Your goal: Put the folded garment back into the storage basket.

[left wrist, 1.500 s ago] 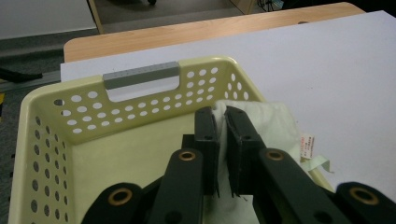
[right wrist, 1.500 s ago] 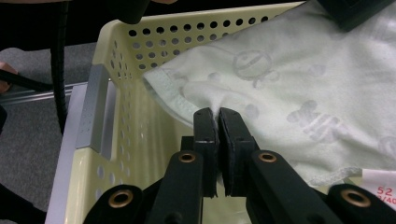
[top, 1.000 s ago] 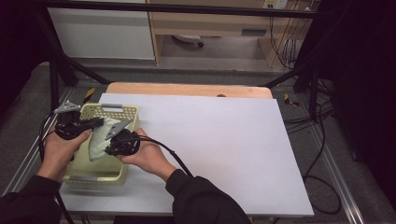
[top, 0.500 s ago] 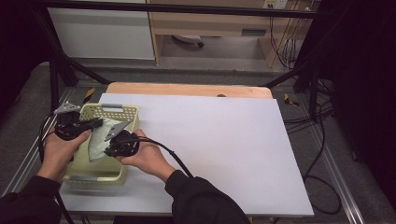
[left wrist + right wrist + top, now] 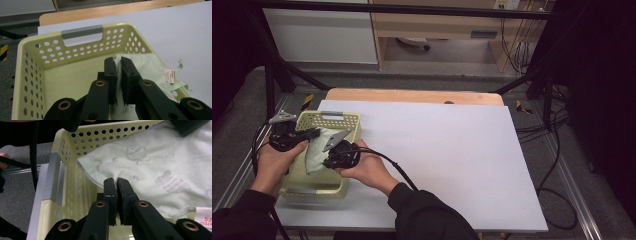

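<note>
Both claws clamped on pale green towel (image 5: 316, 150) inside yellow perforated basket (image 5: 343, 119) at bench's left edge: left claw (image 5: 117, 62), right claw (image 5: 115, 182). Lifting step in hand; next I raise towel clear of rim.

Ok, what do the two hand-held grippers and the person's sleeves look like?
Both are black: the left hand-held gripper and right hand-held gripper each carry a grey three-cornered plate and trail a black cable. Their jaws have brass-coloured pivot rings. The sleeves are dark.
</note>
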### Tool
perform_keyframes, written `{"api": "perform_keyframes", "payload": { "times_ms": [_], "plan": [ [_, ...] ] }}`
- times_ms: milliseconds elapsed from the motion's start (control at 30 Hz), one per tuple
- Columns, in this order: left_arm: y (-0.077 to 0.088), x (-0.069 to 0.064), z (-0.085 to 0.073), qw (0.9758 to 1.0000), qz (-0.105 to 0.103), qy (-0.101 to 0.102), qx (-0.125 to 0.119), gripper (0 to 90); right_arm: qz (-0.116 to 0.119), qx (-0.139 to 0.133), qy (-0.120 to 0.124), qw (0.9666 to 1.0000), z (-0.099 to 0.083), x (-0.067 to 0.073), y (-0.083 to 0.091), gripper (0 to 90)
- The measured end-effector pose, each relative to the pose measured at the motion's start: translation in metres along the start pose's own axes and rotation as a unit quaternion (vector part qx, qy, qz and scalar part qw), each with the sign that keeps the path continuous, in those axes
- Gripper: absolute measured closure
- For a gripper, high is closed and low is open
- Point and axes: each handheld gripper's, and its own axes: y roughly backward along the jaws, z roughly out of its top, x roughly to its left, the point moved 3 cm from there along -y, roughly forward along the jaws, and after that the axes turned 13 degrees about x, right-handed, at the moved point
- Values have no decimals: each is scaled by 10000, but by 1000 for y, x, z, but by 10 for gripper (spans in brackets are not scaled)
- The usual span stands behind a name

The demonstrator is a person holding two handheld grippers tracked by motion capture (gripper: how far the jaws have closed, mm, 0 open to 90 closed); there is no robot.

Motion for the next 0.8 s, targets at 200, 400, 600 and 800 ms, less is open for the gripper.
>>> {"api": "perform_keyframes", "payload": {
  "times_ms": [200,400,600,800],
  "plan": [
    [-2,-1,-2,10000,-11,1,36,840,36,74,28,10000,0,2,-2,860],
    [-4,1,-1,10000,37,35,47,839,4,49,8,10000,0,0,-1,859],
    [-10,5,2,9999,90,99,12,838,-65,66,-85,9999,1,-6,-1,859],
    [-21,1,6,9999,0,115,18,837,-163,120,-122,9997,-1,-10,0,859]
  ]
}}
